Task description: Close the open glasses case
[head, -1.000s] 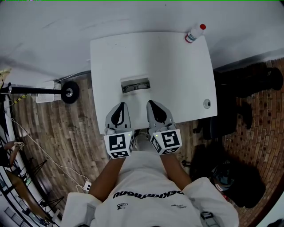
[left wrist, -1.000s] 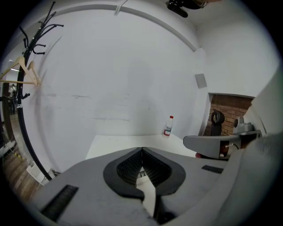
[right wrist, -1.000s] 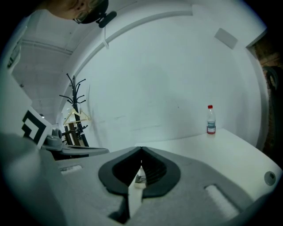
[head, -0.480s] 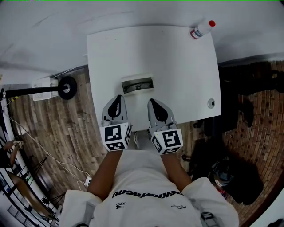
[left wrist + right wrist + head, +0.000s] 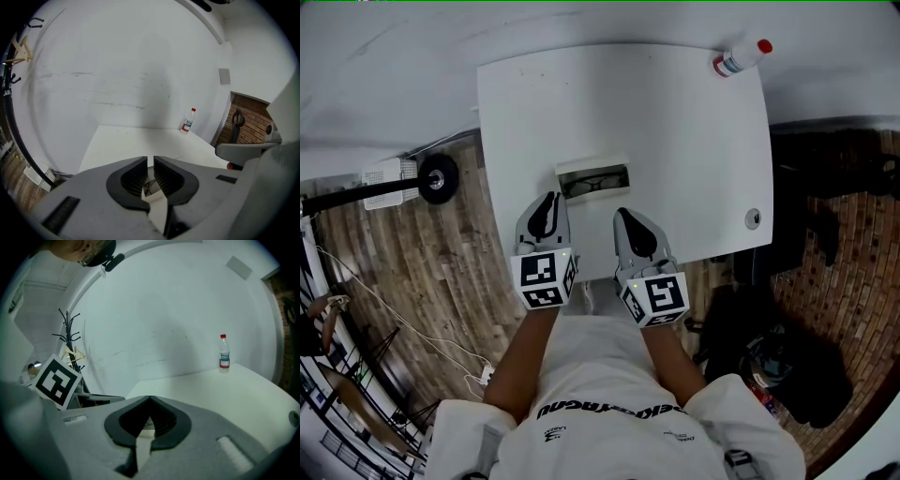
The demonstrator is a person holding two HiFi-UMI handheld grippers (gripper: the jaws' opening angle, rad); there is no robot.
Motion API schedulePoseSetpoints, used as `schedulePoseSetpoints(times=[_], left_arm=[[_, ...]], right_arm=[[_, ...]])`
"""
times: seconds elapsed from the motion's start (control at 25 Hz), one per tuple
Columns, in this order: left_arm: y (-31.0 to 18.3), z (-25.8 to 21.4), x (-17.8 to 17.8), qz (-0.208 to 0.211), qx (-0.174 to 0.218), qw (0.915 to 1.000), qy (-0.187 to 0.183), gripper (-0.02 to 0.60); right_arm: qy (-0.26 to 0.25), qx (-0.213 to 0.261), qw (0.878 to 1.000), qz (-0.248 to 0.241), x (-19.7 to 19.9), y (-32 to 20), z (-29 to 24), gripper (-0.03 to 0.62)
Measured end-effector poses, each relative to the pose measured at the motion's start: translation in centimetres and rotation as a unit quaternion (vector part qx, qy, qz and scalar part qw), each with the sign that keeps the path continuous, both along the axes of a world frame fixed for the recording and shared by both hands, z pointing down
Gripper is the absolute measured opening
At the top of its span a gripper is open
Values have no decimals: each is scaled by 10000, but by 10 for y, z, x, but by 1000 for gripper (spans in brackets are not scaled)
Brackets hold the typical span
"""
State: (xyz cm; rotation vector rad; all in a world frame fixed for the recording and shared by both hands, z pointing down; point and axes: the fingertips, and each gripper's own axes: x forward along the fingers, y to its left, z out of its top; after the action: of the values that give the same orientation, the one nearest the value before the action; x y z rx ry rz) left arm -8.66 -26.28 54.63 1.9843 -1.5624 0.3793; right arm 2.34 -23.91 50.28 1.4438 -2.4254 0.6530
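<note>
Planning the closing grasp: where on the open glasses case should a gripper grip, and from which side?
The lid, apparently the pale strip along the far long edge of the glasses case: pinch its free edge mid-length, coming from the near side. It is thin and long, so a centred pinch should swing it evenly. Stay above the glasses inside.

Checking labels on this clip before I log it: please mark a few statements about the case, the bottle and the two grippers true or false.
1. The glasses case lies open with glasses inside. True.
2. The left gripper is shut on the case. False: its jaws have just been opening, with nothing between them.
3. A red-capped bottle stands at a far corner of the table. True.
4. The right gripper's jaws stand wide apart. False: they are together.
</note>
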Motion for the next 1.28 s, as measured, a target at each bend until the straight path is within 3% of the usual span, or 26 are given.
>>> schedulePoseSetpoints(times=[0.52,1.28], left_arm=[[-22,38,-7,144,-342,9990,253,100],[-39,75,-6,363,-768,9936,739,103]], right_arm=[[89,-232,9997,57,-5,-7,25,-2],[175,-405,9989,176,-7,-7,43,-2]])
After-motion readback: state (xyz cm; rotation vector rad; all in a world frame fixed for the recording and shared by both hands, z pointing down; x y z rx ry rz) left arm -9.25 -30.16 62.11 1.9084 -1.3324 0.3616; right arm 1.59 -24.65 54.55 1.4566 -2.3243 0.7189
